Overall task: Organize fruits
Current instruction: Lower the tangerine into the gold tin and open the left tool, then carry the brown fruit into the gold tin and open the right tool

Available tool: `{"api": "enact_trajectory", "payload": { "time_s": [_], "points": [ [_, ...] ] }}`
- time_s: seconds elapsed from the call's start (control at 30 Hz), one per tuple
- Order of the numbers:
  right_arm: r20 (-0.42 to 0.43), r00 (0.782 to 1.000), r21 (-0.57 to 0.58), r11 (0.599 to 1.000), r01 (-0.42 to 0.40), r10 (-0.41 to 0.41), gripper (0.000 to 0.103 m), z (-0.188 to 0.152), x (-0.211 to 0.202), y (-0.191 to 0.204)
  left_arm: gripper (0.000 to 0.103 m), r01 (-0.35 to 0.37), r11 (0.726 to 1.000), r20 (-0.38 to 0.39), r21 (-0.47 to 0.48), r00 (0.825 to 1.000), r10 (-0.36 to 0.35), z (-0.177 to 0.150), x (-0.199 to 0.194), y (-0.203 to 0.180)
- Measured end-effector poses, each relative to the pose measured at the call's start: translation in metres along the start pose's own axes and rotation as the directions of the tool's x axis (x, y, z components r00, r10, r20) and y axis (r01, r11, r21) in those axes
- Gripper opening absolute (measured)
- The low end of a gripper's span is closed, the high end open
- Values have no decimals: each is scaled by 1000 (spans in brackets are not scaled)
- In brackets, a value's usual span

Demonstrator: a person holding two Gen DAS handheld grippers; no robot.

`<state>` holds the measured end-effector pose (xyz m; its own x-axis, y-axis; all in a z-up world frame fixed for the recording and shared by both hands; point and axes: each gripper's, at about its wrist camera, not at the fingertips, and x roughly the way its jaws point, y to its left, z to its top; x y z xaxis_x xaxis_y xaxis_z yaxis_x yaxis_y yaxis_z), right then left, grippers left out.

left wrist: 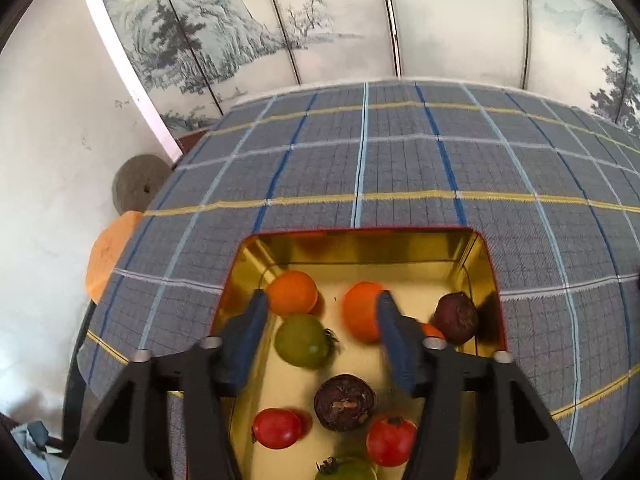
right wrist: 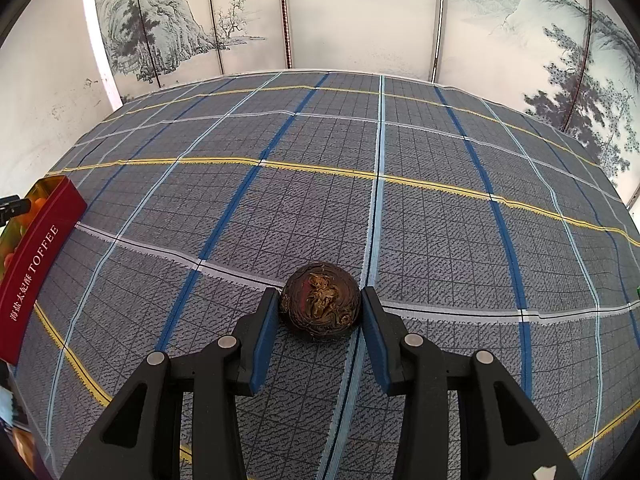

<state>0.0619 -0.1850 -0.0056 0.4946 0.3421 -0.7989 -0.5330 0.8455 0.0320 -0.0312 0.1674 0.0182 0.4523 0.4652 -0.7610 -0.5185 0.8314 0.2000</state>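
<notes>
Our right tool [right wrist: 320, 306] brackets the dark wrinkled fruit [right wrist: 320, 305] on the worktop [right wrist: 440, 208], pads touching or nearly so; we cannot tell whether it grips. Our left tool [left wrist: 320, 308] hangs open above the tin [left wrist: 360, 246]. If pinched off-centre, the round fruit could roll away.

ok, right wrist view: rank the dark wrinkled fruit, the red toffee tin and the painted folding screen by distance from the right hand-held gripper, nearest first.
1. Dark wrinkled round fruit: on the cloth between the right hand-held gripper fingers, which stand open around it.
2. Red toffee tin: far left, on the plaid cloth.
3. Painted folding screen: upright beyond the table's far edge.
</notes>
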Motion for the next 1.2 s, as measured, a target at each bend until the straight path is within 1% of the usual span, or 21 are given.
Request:
{"api": "enact_trajectory", "payload": {
  "time_s": [0.03,0.13,0.23,0.33,0.47,0.63,0.83,1.0,1.2],
  "points": [
    [0,1000,0,1000,0,0,39,0,0,0,72,-4,1000,27,1,1000,4,-1,-6,-1],
    [0,1000,-1,1000,0,0,39,0,0,0,76,-26,1000,75,5,997,25,-3,-22,-3],
    [0,1000,-1,1000,1,-1,39,0,0,0,76,-17,1000,90,-9,996,18,-12,-40,-5],
    [0,1000,0,1000,-2,2,40,0,0,0,77,-37,999,123,-25,992,40,-27,-63,-8],
    [0,1000,-2,1000,-4,4,40,-1,1,0,78,-51,997,143,-58,988,58,-47,-87,-9],
    [0,1000,-4,1000,-2,2,39,-1,0,1,78,-73,994,149,-82,985,85,-71,-109,-10],
    [1,1000,-5,1000,-15,15,38,-7,-5,6,78,-83,993,144,-86,985,94,-85,-120,-7],
    [4,999,0,999,-54,54,38,-17,-16,18,78,-83,992,133,-97,986,95,-91,-120,-3],
    [7,992,-35,991,-128,128,38,-23,-31,50,78,-87,990,108,-111,989,99,-99,-114,4]
  ]
}}
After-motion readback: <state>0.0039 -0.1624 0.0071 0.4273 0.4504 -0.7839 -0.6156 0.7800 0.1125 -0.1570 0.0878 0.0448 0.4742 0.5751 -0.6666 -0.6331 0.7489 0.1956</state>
